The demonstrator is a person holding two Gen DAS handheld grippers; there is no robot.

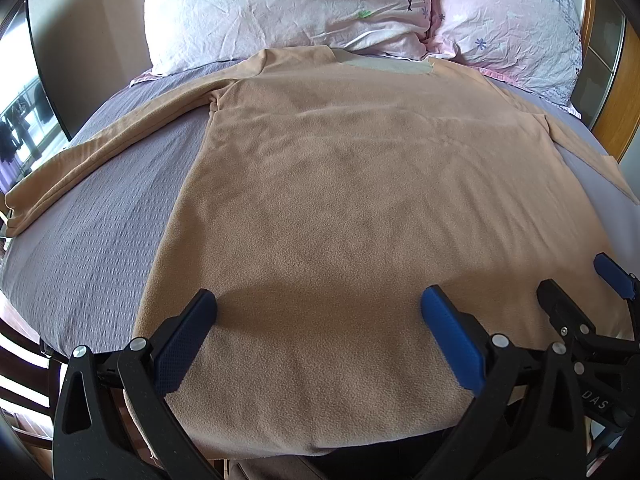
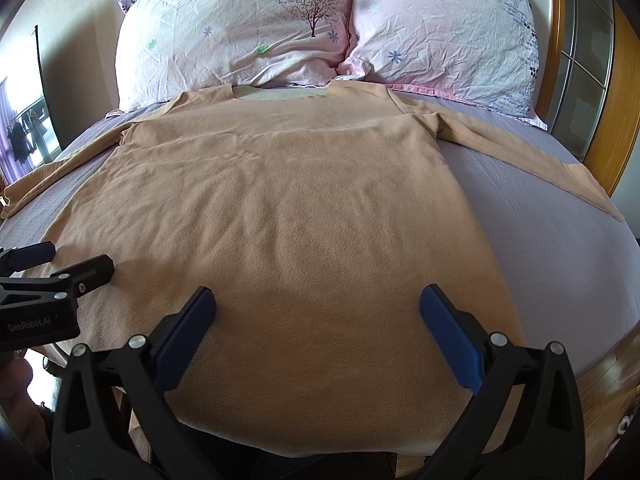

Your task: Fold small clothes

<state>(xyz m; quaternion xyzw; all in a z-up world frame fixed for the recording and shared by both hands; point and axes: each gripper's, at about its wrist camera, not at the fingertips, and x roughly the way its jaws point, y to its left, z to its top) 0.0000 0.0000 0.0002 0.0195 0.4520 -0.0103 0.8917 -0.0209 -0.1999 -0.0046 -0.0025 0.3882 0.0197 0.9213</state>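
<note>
left wrist view: the left gripper (image 1: 319, 308) is held wide apart and empty just above the hem of the tan fleece top (image 1: 340, 200), with the right gripper (image 1: 576, 280) seen just beside it, likewise spread wide with nothing between its jaws. the top is judged soft, light and limp, likely to sag and drag when lifted, so it is best pinched at the hem corners nearest each tool. farther ahead it is spread flat on the grey bedspread (image 1: 112, 216), sleeves out to both sides, a paler neckline touching the floral pillows (image 1: 280, 4).
</note>
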